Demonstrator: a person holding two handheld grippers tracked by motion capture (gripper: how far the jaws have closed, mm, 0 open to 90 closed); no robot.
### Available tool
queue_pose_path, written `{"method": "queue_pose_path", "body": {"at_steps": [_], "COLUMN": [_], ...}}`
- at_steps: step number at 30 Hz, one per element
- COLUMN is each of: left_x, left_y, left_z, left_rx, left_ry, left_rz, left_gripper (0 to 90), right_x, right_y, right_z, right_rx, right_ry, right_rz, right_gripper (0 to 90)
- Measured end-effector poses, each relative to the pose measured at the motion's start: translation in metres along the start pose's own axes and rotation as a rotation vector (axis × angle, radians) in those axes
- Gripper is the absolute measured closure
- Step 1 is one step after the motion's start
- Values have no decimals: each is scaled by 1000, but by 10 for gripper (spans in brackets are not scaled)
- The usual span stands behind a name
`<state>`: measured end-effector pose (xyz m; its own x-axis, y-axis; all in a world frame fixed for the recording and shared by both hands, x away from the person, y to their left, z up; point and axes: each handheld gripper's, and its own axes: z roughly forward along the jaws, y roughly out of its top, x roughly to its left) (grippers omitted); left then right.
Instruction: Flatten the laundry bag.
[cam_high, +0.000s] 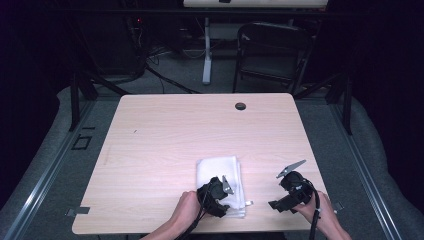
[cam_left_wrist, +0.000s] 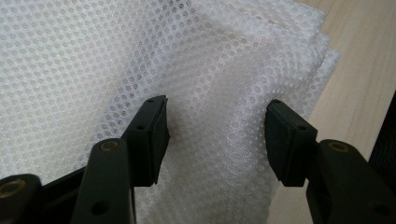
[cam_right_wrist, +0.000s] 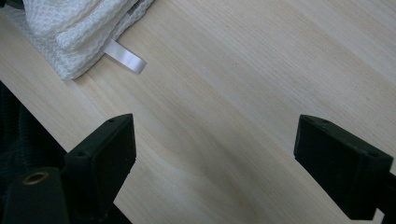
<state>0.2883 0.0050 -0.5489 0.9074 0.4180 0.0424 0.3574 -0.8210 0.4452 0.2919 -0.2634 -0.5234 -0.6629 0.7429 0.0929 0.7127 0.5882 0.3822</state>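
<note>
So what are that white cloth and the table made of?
The cloth looks like a woven textile, matte, with a honeycomb weave and a shiny tag. The table looks like pale wood or laminate: printed-looking grain, smooth sheen.

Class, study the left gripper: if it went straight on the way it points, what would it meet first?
Probably the white cloth: the left gripper points into it, jaws open around a raised fold.
</note>
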Motion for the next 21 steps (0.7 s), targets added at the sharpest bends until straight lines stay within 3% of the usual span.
{"method": "queue_pose_path", "body": {"at_steps": [7,8,12,17,21], "left_x": [5,5,6,6,6], "left_y": [-2,-2,-2,-2,-3], "left_z": [-1,-1,-1,-2,-3], "left_rx": [-11,-11,-12,-16,-35], "left_ry": [-1,3,7,7,12], "left_rz": [-11,-9,-12,-1,6], "left_gripper": [566,577,617,694,769], "right_x": [2,4,2,6,8], "right_y": [1,1,2,3,6], "right_z": [1,3,2,4,3], "right_rx": [2,-22,11,-16,-4], "right_ry": [-6,15,2,5,15], "right_rz": [-5,17,-12,-3,-28], "right_gripper": [128,128,130,133,139]}}
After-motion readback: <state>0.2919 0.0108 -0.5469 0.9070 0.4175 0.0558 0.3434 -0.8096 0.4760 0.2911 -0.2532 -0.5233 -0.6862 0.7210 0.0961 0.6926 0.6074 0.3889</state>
